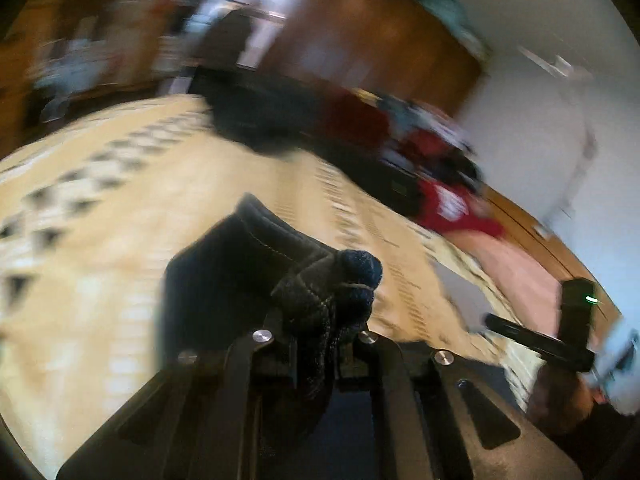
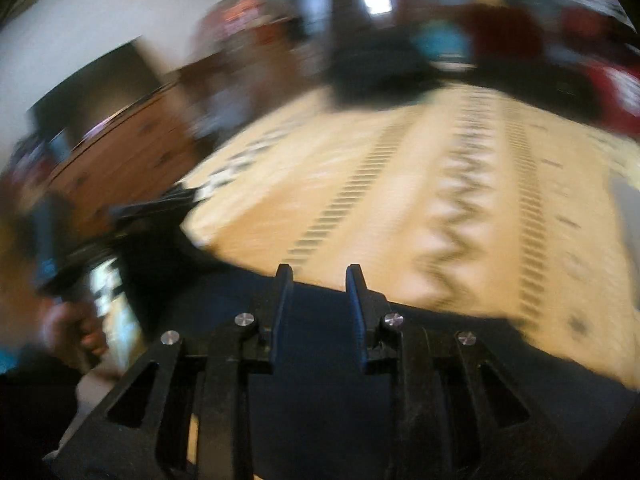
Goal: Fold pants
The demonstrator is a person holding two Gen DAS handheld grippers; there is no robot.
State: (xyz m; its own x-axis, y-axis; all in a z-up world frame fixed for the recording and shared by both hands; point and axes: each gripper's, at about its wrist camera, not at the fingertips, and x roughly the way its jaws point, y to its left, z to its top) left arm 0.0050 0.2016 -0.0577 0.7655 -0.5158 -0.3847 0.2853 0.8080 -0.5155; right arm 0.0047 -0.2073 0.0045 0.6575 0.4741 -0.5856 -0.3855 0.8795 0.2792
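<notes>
The left gripper (image 1: pixel 320 340), low in the left wrist view, is clamped on a bunched fold of the dark pants (image 1: pixel 256 264), which rise in a hump just ahead of its fingers. Beyond lies a cream patterned bed cover (image 1: pixel 120 208), with a blurred heap of dark and red clothes (image 1: pixel 440 196) at upper right. In the right wrist view, the right gripper (image 2: pixel 320 280) stands partly open, fingers (image 2: pixel 356 300) apart, dark cloth spread beneath and between them; whether the pads press on it cannot be told. The bed cover fills the frame above. At left, a blurred hand (image 2: pixel 76 328) grips the other gripper's handle.
</notes>
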